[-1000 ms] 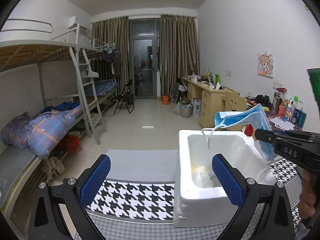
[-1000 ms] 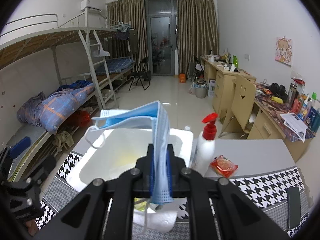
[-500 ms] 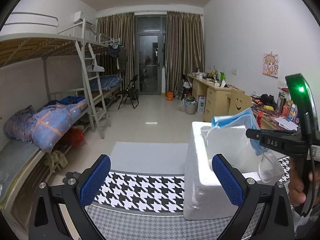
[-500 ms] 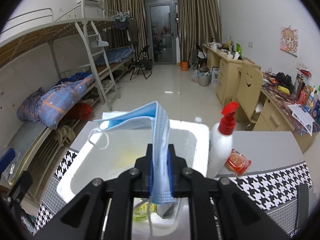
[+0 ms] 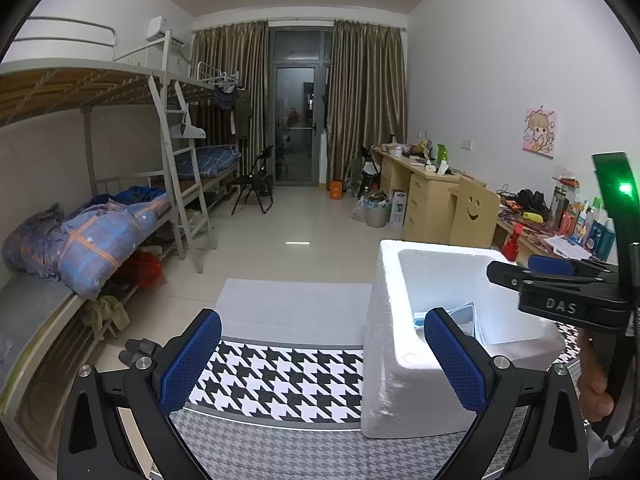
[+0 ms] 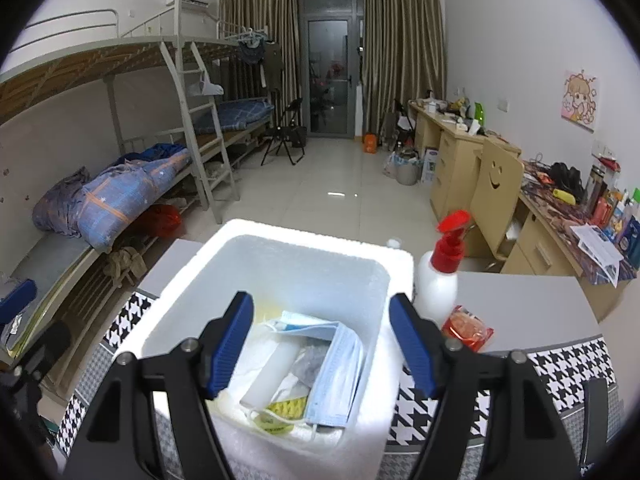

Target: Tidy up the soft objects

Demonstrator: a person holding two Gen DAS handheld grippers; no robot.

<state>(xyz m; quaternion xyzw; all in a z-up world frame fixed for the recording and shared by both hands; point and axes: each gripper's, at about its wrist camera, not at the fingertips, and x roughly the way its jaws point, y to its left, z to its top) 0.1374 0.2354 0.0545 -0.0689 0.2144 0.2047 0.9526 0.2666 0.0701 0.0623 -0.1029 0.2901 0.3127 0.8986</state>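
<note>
1. The right gripper (image 6: 322, 344) hangs over a white foam box (image 6: 394, 276) on the tabletop (image 6: 520, 304); its jaws have just been opening and now stand wide apart, with nothing between the blue pads.
2. A light blue face mask (image 6: 338, 368) lies loose inside the box, folded over, on top of a white tube-like item (image 6: 272, 376) and a small yellow packet (image 6: 286, 406). What else sits under it is hard to tell.
3. Just beside the box, on its right, stands a white spray bottle (image 6: 438, 280) with a red trigger top. A red snack packet (image 6: 466, 326) lies at the bottle's foot.
4. The left gripper (image 5: 322, 358) is also open wide and empty. It hovers to the left of the box over a black-and-white houndstooth cloth (image 5: 288, 380) that covers the near part of the tabletop.
5. From the left wrist view, one blue corner of the mask shows inside the box, and the right gripper reaches in above the box's far right rim, gripped by a hand (image 5: 596, 380) at the picture's edge.
6. Behind is a dormitory room: bunk beds (image 6: 120, 128) on the left, wooden desks (image 6: 452, 148) on the right.
</note>
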